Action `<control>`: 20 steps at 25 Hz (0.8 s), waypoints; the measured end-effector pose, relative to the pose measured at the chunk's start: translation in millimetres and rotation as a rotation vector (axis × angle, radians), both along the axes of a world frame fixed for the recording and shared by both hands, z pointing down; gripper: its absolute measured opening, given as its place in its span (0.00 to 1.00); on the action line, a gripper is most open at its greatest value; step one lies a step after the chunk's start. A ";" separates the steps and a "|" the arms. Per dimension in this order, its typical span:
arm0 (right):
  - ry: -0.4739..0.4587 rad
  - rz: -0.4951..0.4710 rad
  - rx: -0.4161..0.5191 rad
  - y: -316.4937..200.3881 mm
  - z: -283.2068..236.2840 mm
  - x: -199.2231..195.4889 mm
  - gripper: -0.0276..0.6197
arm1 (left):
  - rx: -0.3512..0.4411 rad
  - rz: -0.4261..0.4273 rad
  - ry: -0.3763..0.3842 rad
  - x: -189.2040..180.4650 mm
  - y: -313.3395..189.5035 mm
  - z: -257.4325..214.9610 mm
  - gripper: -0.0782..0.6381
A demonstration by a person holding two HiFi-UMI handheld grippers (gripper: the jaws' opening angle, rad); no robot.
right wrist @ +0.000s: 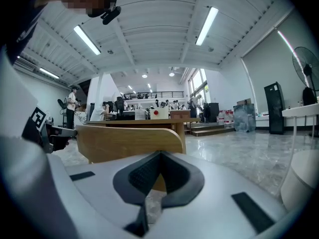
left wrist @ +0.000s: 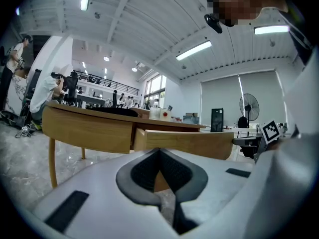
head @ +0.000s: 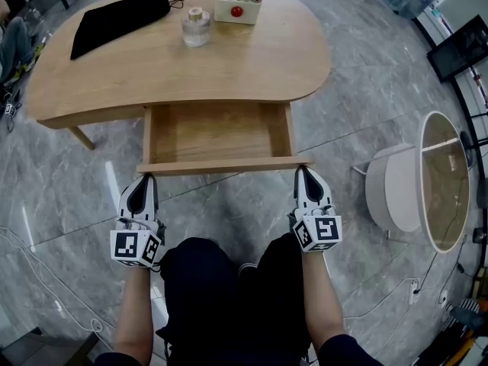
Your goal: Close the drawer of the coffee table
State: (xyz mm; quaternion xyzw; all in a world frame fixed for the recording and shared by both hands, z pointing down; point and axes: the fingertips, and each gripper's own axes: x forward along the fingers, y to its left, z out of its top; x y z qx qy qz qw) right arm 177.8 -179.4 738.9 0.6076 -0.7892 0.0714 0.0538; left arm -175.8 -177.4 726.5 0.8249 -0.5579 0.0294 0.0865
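**Left hand-held gripper**: jaws narrowed until the tips meet, with nothing held between them. It points at the left end of the drawer front. Whether it touches the panel or sits just short of it cannot be told.

**Right hand-held gripper**: jaws likewise brought together, with nothing between them. It points at the right end of the drawer front, with contact equally uncertain. In both gripper views the pale wooden panel stands close ahead, filling the space just past the jaw tips.

**Drawer**: pulled well out from under the surface, its wooden floor in view. Its front panel lies crosswise between the two gripper tips.

**On the surface, beyond the drawer front:**
- Black pouch, far left, lying flat with its cord trailing.
- Glass jar, upright, near the middle.
- White box with a red button, just right of the jar.

**Round white side table**: on the grey marble floor, right of the drawer front and well apart from it.
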 end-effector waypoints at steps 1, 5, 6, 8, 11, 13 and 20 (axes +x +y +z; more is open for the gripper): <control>0.002 -0.002 0.000 -0.2 0.1 0.0 0.08 | 0.000 0.000 -0.003 -0.1 -0.1 0.0 0.14; 0.007 0.000 -0.011 -0.1 0.6 0.0 0.08 | -0.004 -0.009 -0.011 0.0 -0.4 -0.1 0.14; 0.007 0.000 -0.014 0.1 0.9 0.0 0.08 | -0.007 -0.013 -0.011 -0.1 -0.3 0.3 0.14; 0.009 -0.004 -0.017 0.3 1.3 -0.2 0.08 | -0.010 -0.018 -0.013 -0.5 0.1 1.0 0.14; 0.002 -0.005 -0.020 0.6 1.1 0.1 0.08 | -0.018 -0.019 -0.018 -0.2 0.4 0.8 0.14; -0.006 -0.005 -0.027 -1.0 0.4 0.8 0.08 | -0.029 -0.018 -0.021 0.2 -1.3 0.7 0.14; -0.031 0.015 -0.041 -14.1 -1.4 -0.1 0.08 | -0.034 -0.010 -0.020 0.0 -15.3 -1.9 0.14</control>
